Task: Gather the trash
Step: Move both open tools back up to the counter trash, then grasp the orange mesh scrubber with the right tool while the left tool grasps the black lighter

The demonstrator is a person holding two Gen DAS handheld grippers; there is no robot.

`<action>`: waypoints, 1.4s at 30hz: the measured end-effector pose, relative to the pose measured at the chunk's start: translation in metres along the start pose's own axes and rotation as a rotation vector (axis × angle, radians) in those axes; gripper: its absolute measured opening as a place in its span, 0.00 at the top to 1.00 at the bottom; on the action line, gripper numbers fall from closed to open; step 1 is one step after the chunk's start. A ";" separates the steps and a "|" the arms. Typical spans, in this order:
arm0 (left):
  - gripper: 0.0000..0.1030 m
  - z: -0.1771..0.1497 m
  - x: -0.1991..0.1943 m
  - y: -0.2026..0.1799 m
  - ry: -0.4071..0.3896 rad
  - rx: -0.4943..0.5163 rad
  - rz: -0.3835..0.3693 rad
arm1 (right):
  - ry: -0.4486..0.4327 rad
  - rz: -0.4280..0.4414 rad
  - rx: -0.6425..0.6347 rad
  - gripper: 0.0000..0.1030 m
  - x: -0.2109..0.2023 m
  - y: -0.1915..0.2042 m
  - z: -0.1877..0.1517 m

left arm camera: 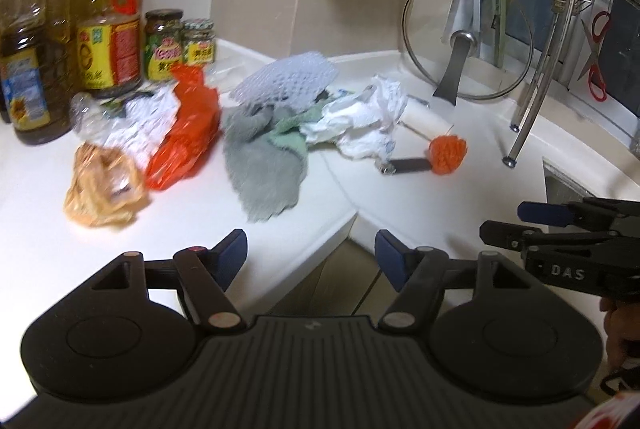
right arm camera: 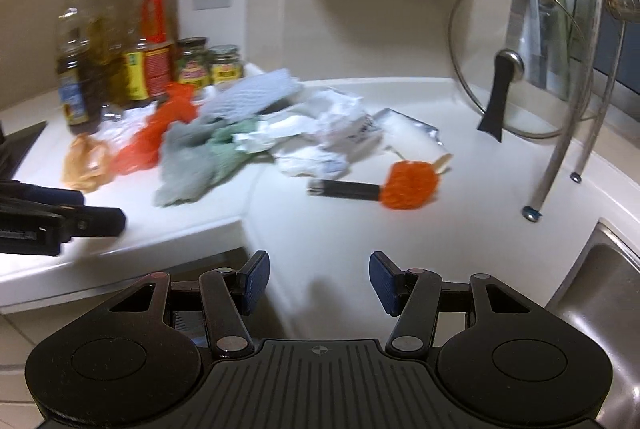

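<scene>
Trash lies in a heap on the white corner counter (left arm camera: 48,253). From left: a crumpled tan wrapper (left arm camera: 102,185) (right arm camera: 84,165), an orange plastic bag (left arm camera: 184,137) (right arm camera: 154,135), a grey cloth (left arm camera: 264,165) (right arm camera: 188,165), a grey foam net (left arm camera: 286,81) (right arm camera: 252,95), and crumpled white paper (left arm camera: 362,123) (right arm camera: 320,141). My left gripper (left arm camera: 311,255) is open and empty, at the counter's front edge, short of the heap. My right gripper (right arm camera: 319,279) is open and empty, over the counter's front; it also shows in the left wrist view (left arm camera: 516,221).
Oil bottles (left arm camera: 108,17) and jars (left arm camera: 164,45) stand at the back left. An orange scrub brush (left arm camera: 446,153) (right arm camera: 408,183) lies right of the paper. A glass pot lid (left arm camera: 464,41) (right arm camera: 516,61) leans on the wall. A dish rack leg (right arm camera: 560,157) and a steel sink (right arm camera: 600,293) are at right.
</scene>
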State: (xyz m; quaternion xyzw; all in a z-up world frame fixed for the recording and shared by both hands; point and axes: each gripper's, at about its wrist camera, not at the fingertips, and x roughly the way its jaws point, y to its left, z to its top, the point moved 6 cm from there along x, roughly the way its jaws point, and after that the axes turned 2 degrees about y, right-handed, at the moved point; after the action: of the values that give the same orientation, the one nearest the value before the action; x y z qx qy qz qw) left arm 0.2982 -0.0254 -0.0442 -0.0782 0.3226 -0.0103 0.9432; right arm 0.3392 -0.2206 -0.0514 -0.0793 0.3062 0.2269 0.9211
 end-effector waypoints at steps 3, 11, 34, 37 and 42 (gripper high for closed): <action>0.35 0.010 0.014 -0.011 0.003 0.000 0.005 | 0.007 -0.014 0.009 0.46 0.014 -0.021 0.010; 0.33 0.033 0.063 -0.042 0.019 -0.017 0.027 | -0.011 -0.033 0.027 0.39 0.061 -0.086 0.049; 0.08 0.051 0.149 -0.091 0.060 -0.093 0.165 | 0.062 0.132 0.074 0.62 0.130 -0.152 0.057; 0.07 0.055 0.165 -0.104 0.064 -0.095 0.180 | 0.062 0.118 0.086 0.62 0.127 -0.167 0.055; 0.05 0.061 0.185 -0.130 0.052 -0.063 0.243 | 0.025 0.114 0.049 0.62 0.121 -0.183 0.054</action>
State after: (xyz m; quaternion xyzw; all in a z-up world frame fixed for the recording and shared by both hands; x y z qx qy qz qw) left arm 0.4860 -0.1582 -0.0893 -0.0679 0.3542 0.1121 0.9259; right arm 0.5386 -0.3220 -0.0798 -0.0418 0.3274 0.2705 0.9044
